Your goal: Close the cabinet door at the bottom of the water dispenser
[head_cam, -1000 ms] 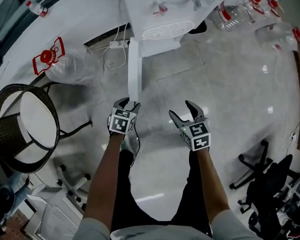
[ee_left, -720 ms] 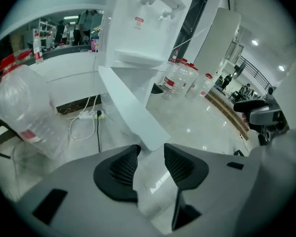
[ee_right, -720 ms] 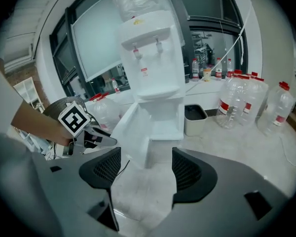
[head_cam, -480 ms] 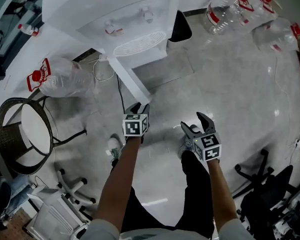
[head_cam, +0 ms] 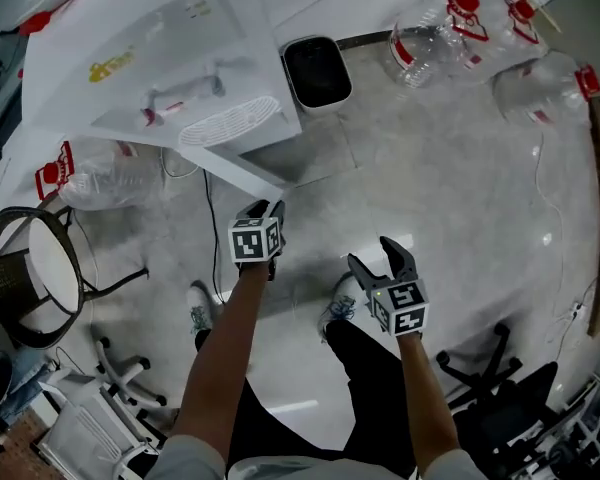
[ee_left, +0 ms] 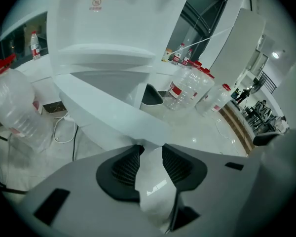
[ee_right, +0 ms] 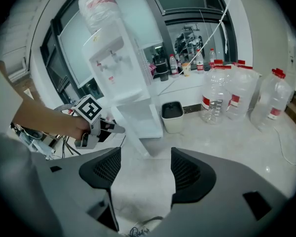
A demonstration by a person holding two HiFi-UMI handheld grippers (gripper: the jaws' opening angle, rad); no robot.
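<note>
A glossy grey tiled floor (head_cam: 460,188) shows pale glare from overhead light. A round wicker chair (head_cam: 5,298) stands at the left and a black office chair (head_cam: 515,413) at the lower right. A white bin (head_cam: 316,71) with a black liner sits near clear water jugs (head_cam: 425,38). Dark-framed windows (ee_right: 187,4) rise above a white ledge (ee_right: 187,86).

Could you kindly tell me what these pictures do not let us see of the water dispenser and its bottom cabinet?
- Cabinet interior: in the head view the water dispenser's own body covers it; in the left gripper view the cabinet door blocks it; in the right gripper view it is small and washed out.
- Red label on the dispenser: print too small to read in the left gripper view.
</note>
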